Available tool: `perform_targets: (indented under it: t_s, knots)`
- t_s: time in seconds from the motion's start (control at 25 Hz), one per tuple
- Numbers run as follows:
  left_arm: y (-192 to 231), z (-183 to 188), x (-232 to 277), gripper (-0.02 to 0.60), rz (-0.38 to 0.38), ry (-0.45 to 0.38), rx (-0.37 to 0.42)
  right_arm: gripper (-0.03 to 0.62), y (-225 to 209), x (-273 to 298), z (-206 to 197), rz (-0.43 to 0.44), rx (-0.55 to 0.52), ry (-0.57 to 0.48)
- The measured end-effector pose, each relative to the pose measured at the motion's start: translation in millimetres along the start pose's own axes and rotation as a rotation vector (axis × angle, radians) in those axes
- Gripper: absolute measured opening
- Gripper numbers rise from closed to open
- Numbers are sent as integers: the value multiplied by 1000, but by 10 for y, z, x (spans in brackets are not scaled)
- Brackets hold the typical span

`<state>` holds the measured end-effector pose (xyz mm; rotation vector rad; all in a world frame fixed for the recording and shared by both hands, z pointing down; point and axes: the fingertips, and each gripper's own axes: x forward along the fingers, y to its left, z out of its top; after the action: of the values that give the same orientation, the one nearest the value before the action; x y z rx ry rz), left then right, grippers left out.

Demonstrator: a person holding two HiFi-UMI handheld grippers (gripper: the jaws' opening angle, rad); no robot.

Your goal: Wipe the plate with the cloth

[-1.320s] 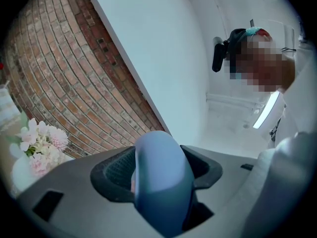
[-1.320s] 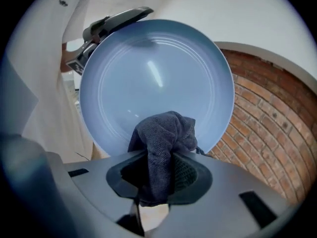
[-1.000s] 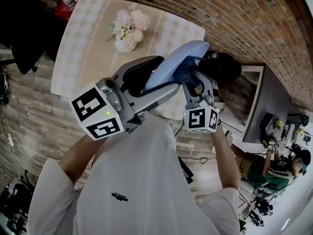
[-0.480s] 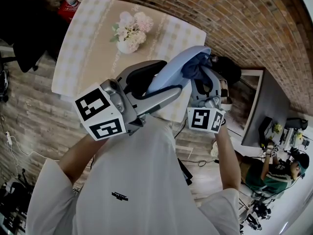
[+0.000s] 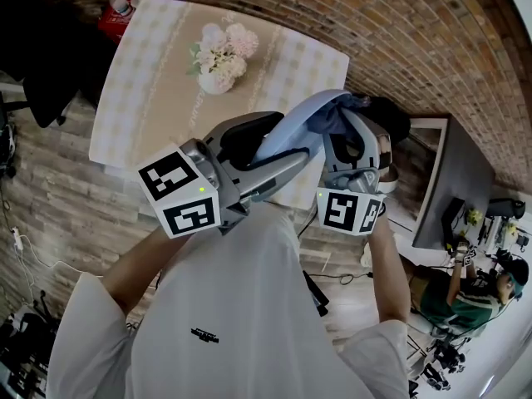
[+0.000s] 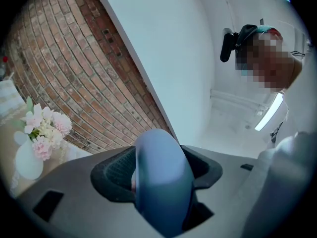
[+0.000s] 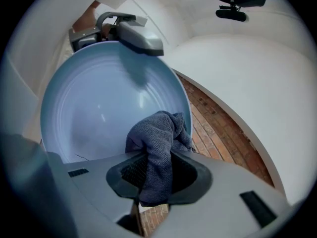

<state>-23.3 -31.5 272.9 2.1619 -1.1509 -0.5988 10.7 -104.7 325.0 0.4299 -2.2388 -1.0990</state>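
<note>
The left gripper (image 5: 264, 150) is clamped narrow on the rim of the pale blue plate (image 5: 293, 127). In the left gripper view that rim stands edge-on between the dark pads. The right gripper (image 7: 156, 175) is pinched shut on a bunched grey cloth (image 7: 159, 133), whose free end presses against the hollow face of the plate close to the rim.

The plate hangs in the air in front of the person's chest, clear of the table (image 5: 137, 90). It stands on edge. In the head view its long axis runs from the left gripper at lower left up to the right, and the hollow face is turned toward the right gripper.

No brand or label shows on the plate or the cloth. The marker cubes (image 5: 187, 199) carry only black-and-white squares. The small black print on the white shirt (image 5: 204, 335) is too small to read.

On the checked table a white vase of pale pink and white flowers (image 5: 218, 61) stands about midway across, toward the far edge. Brick lies beyond.

Compared with a second ago, the cloth has travelled up the plate's face and now peeks past the upper rim. Both grippers sit a little further right in the head view. The left grip on the rim is unchanged.
</note>
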Motion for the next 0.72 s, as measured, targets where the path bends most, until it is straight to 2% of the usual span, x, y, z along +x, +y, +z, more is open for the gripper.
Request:
perform_targets:
  t_s: [0.12, 0.4, 0.56, 0.72]
  knots:
    - [89, -38, 9, 277, 40, 3, -36, 126, -7, -34, 120, -10, 55, -35]
    - [220, -70, -36, 276, 105, -8, -45, 126, -163, -191, 343, -85, 159, -80]
    - [290, -56, -63, 276, 125, -7, -34, 126, -365, -265, 216, -190, 304, -68]
    - [364, -58, -113, 277, 156, -13, -7, 126, -506, -372, -16, -311, 519, -60]
